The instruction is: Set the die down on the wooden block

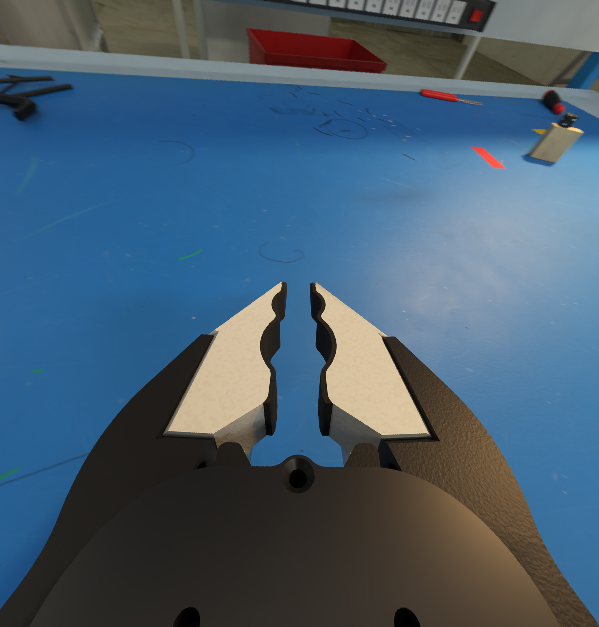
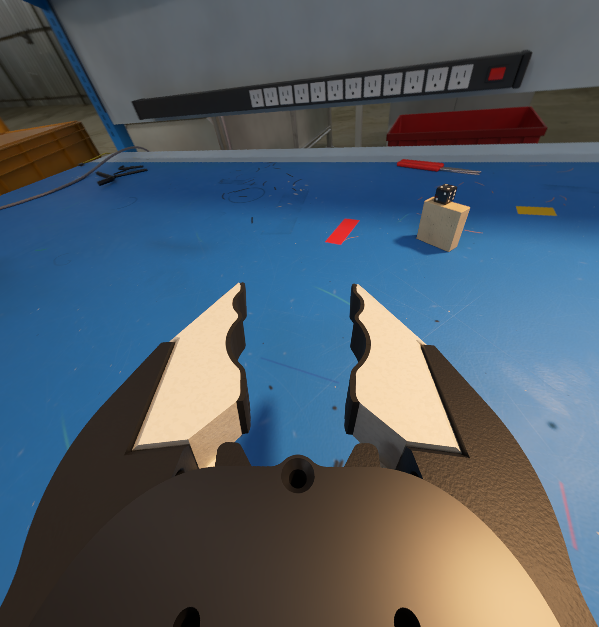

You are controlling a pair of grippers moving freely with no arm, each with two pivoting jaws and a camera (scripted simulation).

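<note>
One black die (image 2: 445,194) atop one wooden block (image 2: 442,225), far right on blue worktop (image 2: 155,271). Two tools: left tool (image 1: 298,284) narrowly parted, empty; right tool (image 2: 298,285) spread wide, empty. One red tape strip (image 2: 342,231), one yellow (image 2: 536,210), one red screwdriver (image 2: 423,165).

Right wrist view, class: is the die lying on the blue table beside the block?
No, the die sits on top of the block, near its far edge, off the table.

Die (image 1: 570,119) atop wooden block (image 1: 556,142)
</note>
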